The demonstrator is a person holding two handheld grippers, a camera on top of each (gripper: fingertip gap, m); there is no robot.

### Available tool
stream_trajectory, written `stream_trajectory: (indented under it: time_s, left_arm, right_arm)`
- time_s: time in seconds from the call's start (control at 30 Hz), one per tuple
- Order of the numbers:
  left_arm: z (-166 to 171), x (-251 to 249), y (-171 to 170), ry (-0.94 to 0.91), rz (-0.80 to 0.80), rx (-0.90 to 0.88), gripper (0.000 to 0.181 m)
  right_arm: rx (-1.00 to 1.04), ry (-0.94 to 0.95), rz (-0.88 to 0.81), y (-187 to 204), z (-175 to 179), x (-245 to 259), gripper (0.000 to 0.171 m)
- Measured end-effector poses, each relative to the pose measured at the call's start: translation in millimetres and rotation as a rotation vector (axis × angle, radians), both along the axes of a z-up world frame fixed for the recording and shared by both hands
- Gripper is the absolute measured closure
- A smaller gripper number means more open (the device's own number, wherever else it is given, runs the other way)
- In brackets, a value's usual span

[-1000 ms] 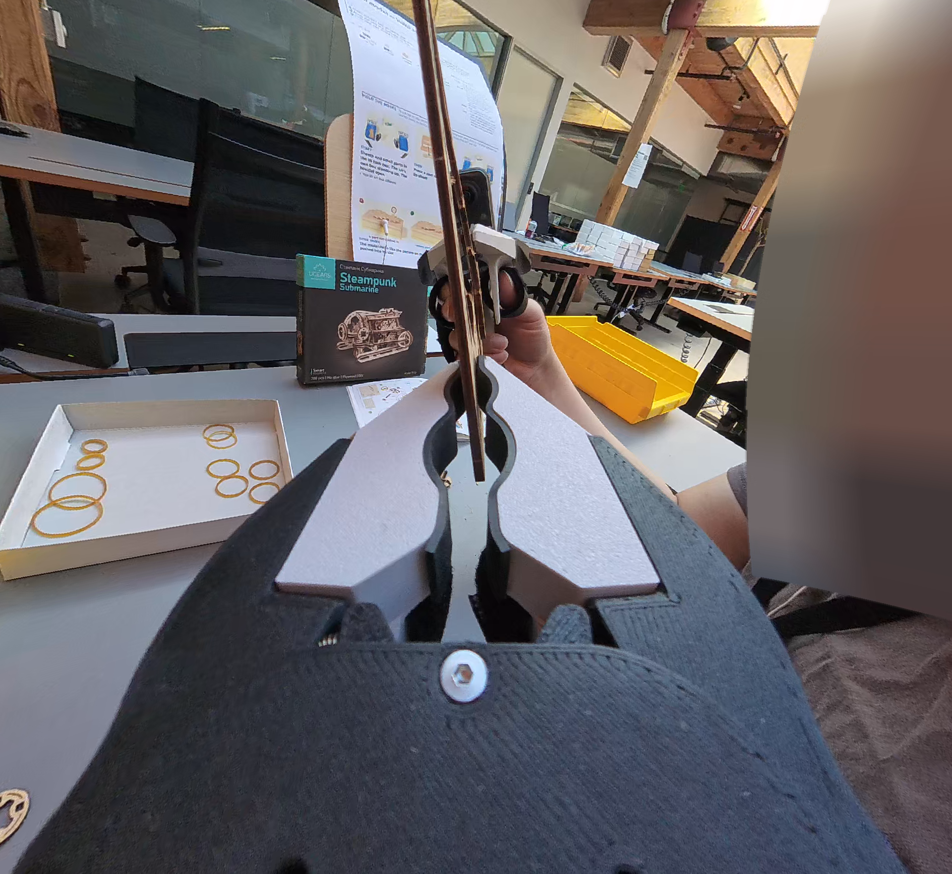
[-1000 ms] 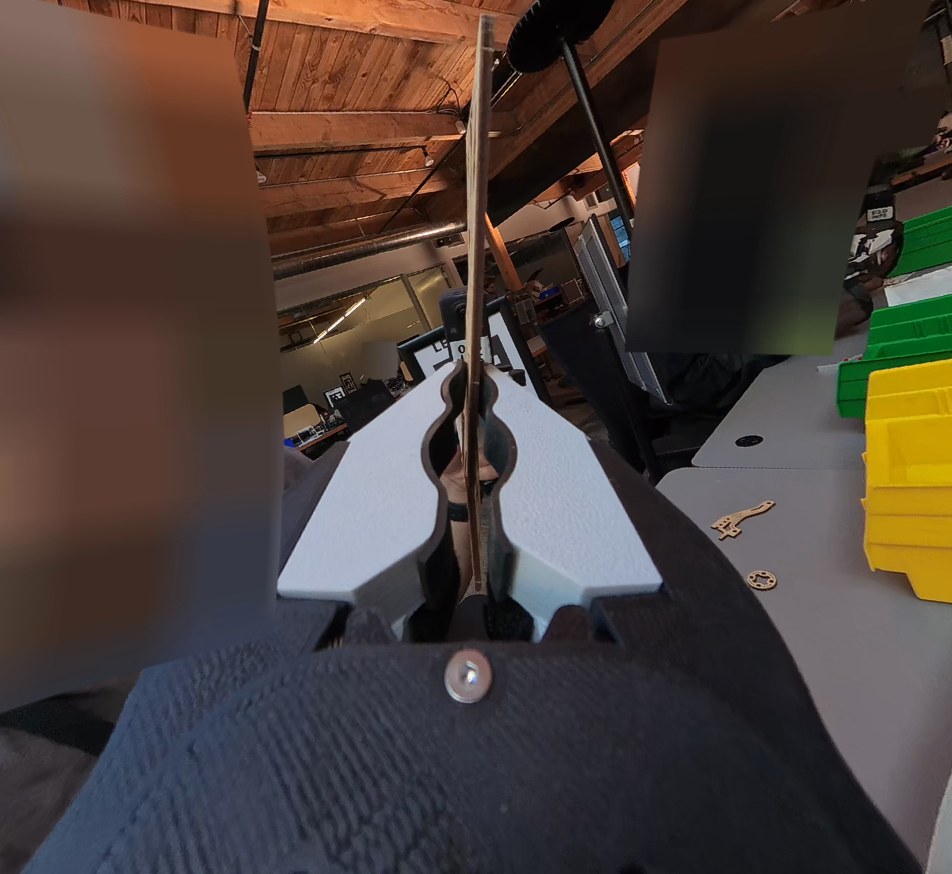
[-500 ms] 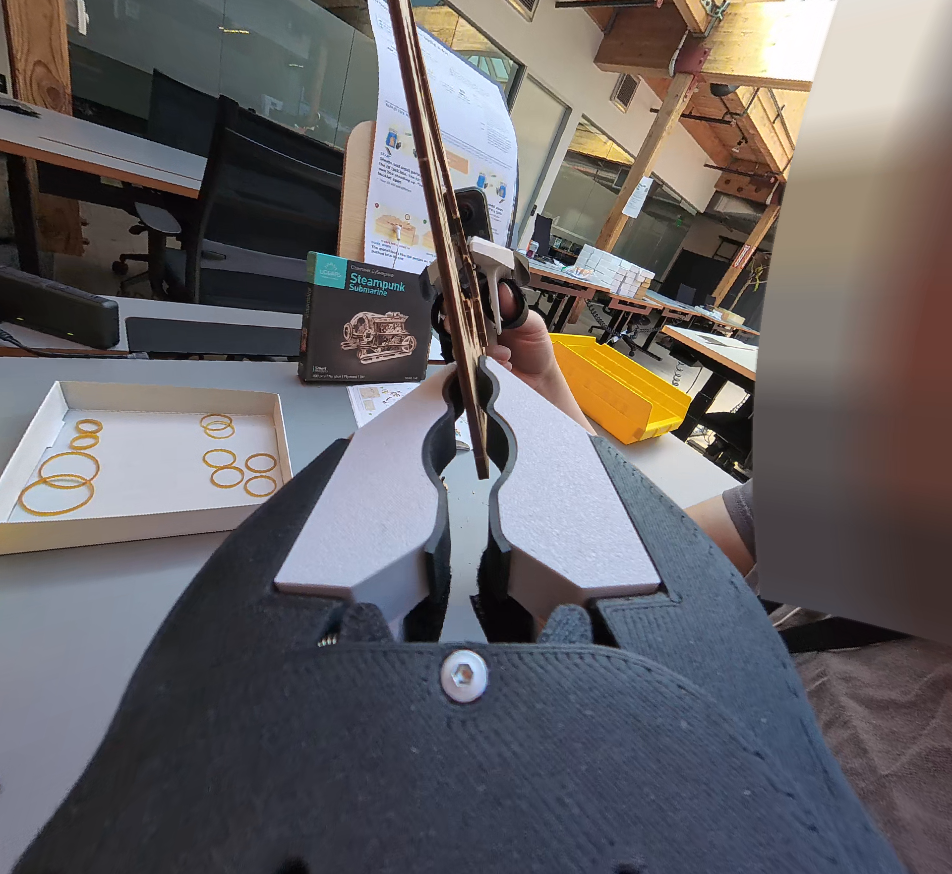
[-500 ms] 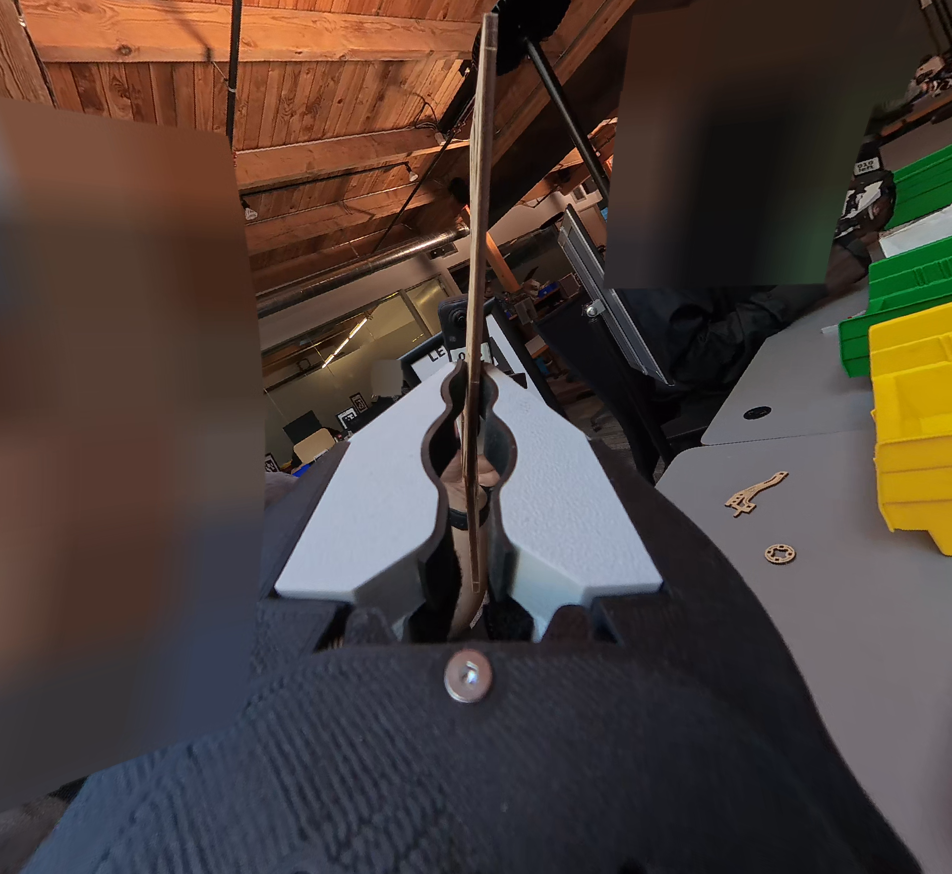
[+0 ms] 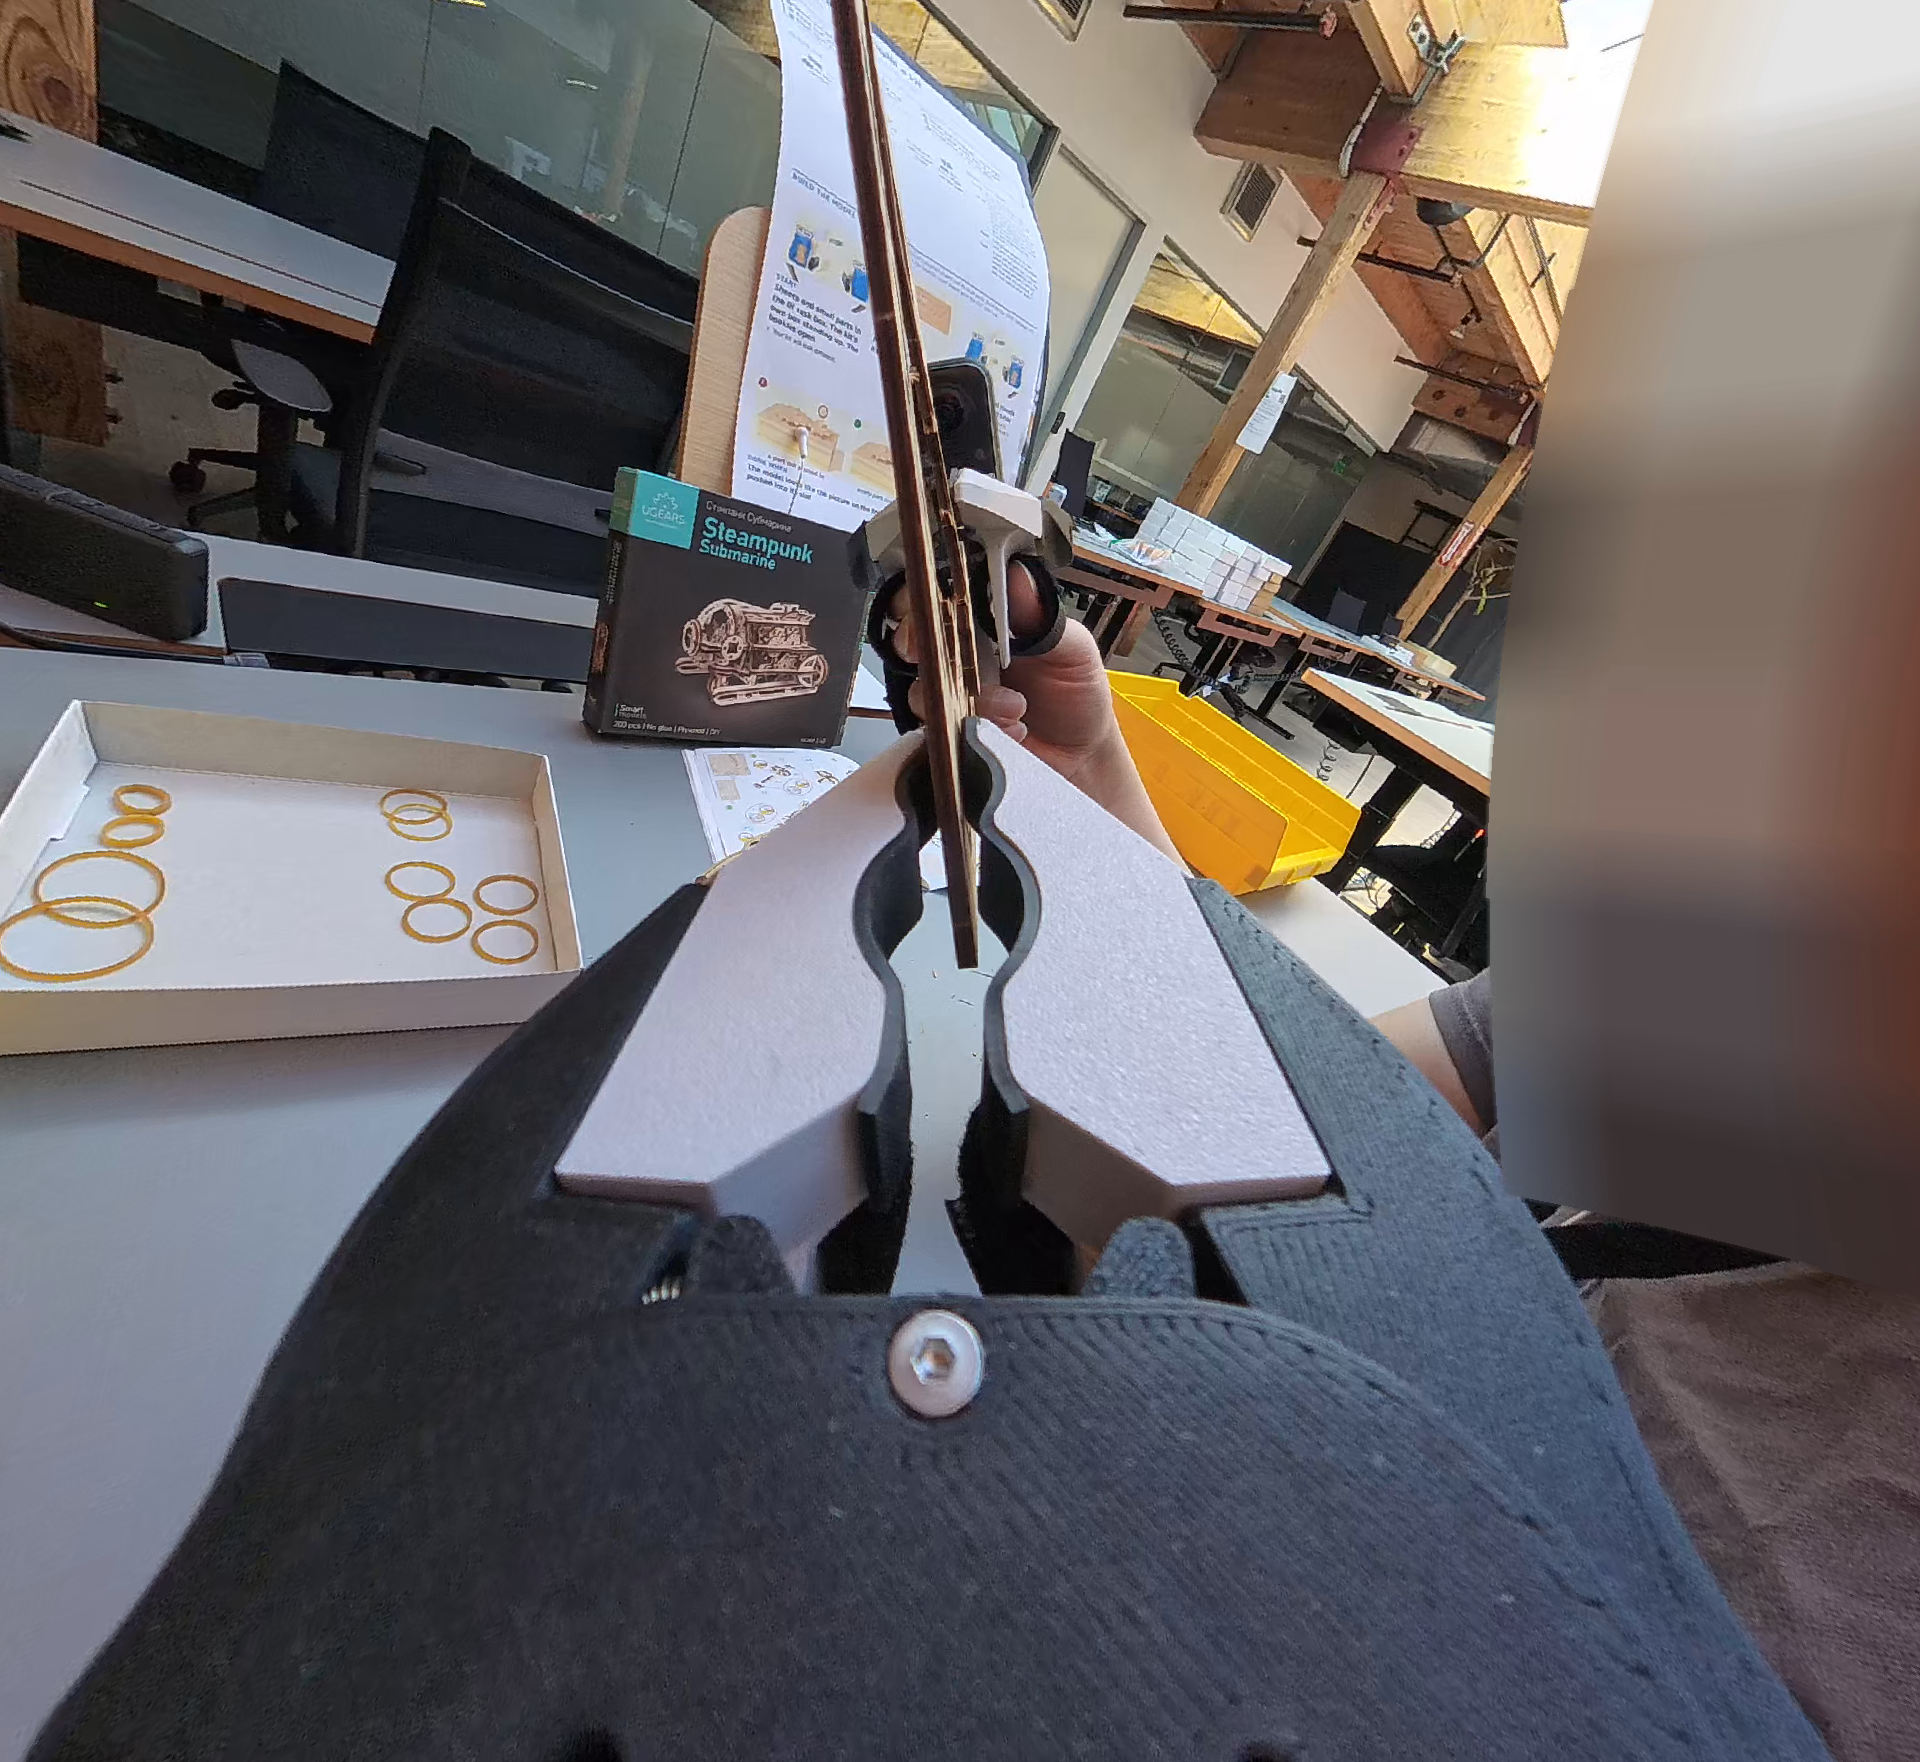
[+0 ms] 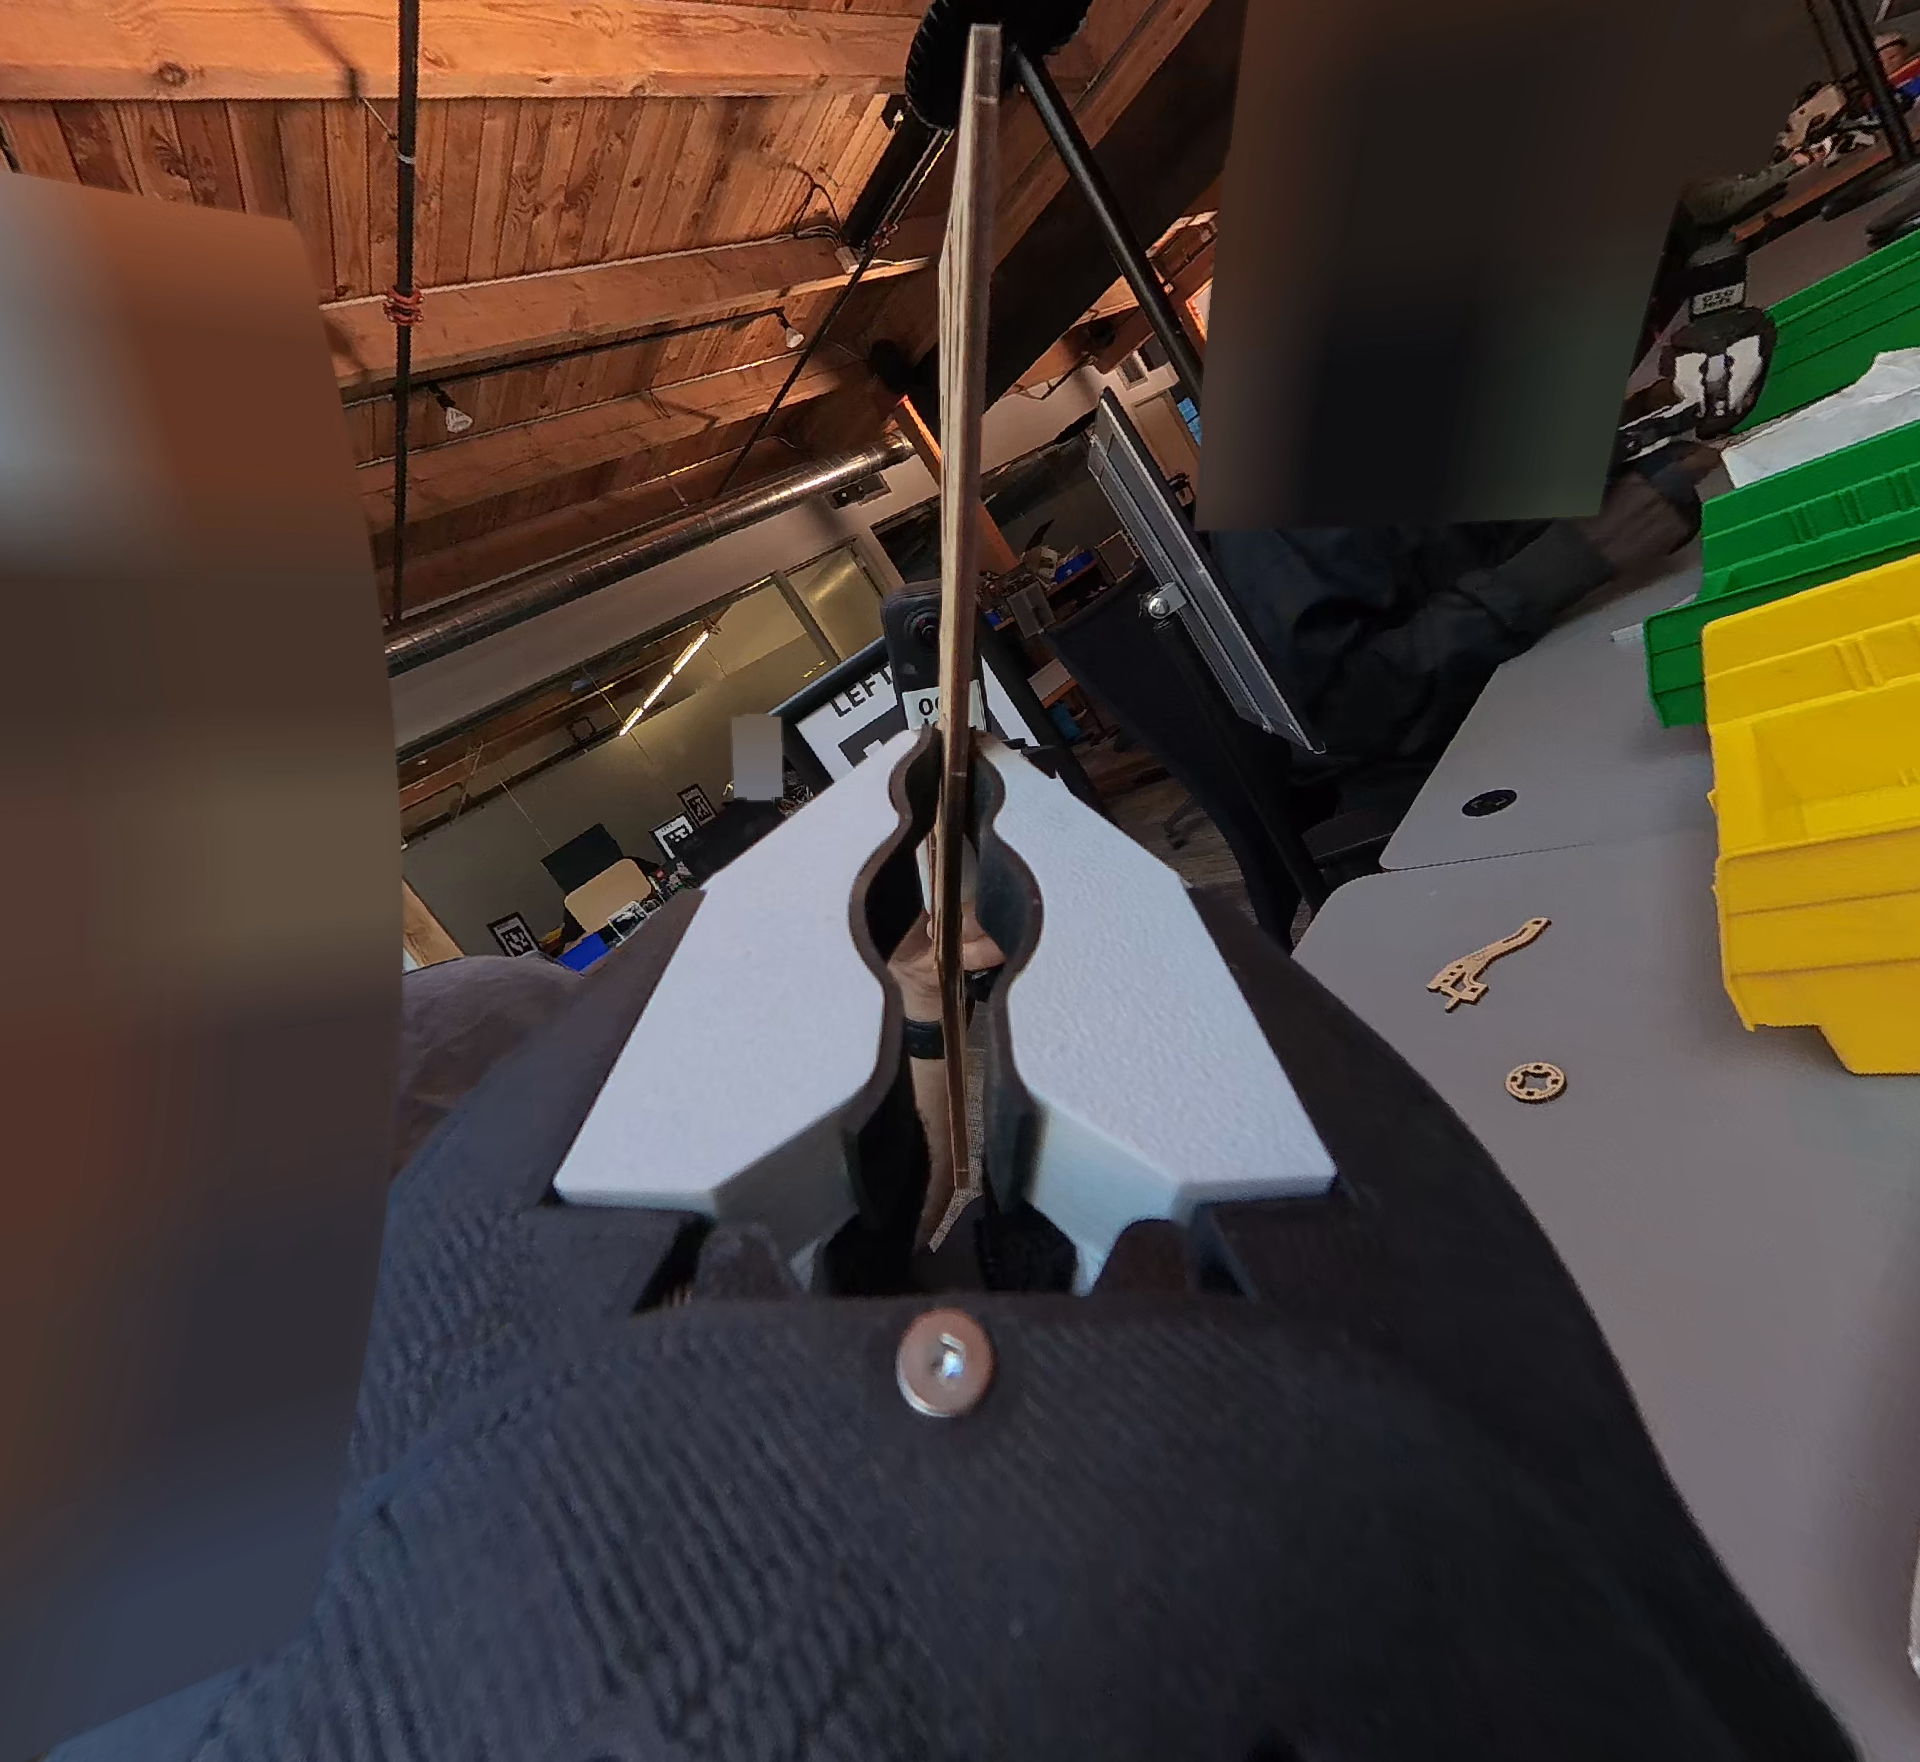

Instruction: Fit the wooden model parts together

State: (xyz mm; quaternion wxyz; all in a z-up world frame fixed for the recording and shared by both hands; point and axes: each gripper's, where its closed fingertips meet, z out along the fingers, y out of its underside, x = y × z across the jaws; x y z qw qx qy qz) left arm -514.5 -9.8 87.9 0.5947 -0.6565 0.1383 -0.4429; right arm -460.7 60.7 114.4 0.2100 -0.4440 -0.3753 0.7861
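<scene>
Two grippers pinched onto one thin wooden sheet (image 5: 894,362), seen edge-on in both views. Compared with a second ago: tipped further over, top leaning more to the left in the left wrist view, with a sliver of its face now showing in the right wrist view. Same grip points though. So probably just re-angling for a better look or hold, with no part popped out or slotted in yet (guessing here).

Left to right in the left wrist view:
- white tray (image 5: 62,777) with about ten yellow rubber bands (image 5: 416,881), bigger ones at the left end
- kit box (image 5: 727,611) standing upright behind it
- left gripper (image 5: 948,746) squeezed narrow on the sheet's lower end
- right gripper (image 5: 951,585) farther along the same sheet
- yellow bin (image 5: 1226,798) past that, nothing visible inside

Right wrist view: right gripper (image 6: 951,756) clamped tight too, sheet running deep between the fingers. Further right on the grey table (image 6: 1558,1297):
- two loose wooden pieces (image 6: 1486,964), lying apart
- stacked yellow bins (image 6: 1818,829) and green bins (image 6: 1818,507), contents hidden from here
</scene>
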Motion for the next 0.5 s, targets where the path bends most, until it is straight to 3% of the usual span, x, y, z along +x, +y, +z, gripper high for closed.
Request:
stream_trajectory:
  time_s: [0.5]
  left_arm:
    - [4.3,-15.0,-7.3,0.031,0.018,-0.009,0.181]
  right_arm:
    - [0.011,0.031,0.004,-7.5,2.8,-13.6,0.170]
